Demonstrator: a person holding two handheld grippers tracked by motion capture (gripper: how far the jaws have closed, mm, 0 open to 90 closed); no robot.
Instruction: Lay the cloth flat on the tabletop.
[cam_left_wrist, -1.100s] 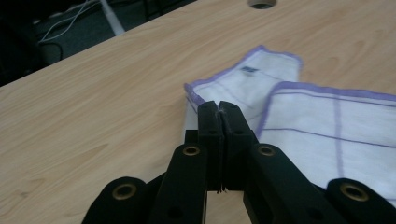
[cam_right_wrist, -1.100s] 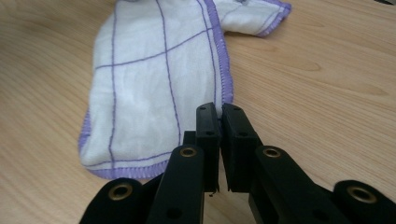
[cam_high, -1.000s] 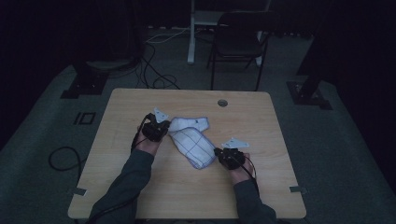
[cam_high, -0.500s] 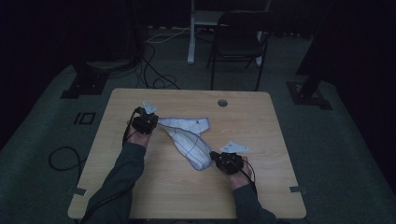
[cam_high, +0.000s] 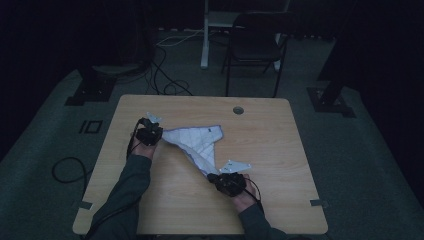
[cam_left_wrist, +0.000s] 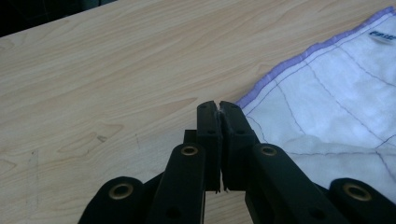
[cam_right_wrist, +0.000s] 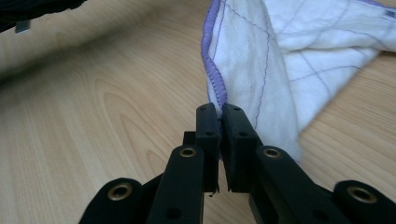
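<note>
high view — white cloth (cam_high: 197, 142) with purple hem stretched mid-table (cam_high: 280, 145), left gripper (cam_high: 148, 134) at its left end, right gripper (cam_high: 227, 181) lower centre | left gripper view — jaws pinch cloth corner (cam_left_wrist: 327, 116), frame right | right gripper view — jaws clamp purple hem (cam_right_wrist: 261, 60), cloth upper right

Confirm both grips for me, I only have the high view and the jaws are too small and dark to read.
Observer: In the left gripper view, the left gripper is shut on the very corner of the white cloth, pinching its purple hem.
Operator: Now check the right one.
Observer: The right gripper is shut on the purple-stitched edge of the cloth, which rises folded from its jaws.
Operator: Tell me if there is a marking on that cloth.
Observer: A small label with blue print lies near the hem, facing up, in the left gripper view; I cannot read it.
</note>
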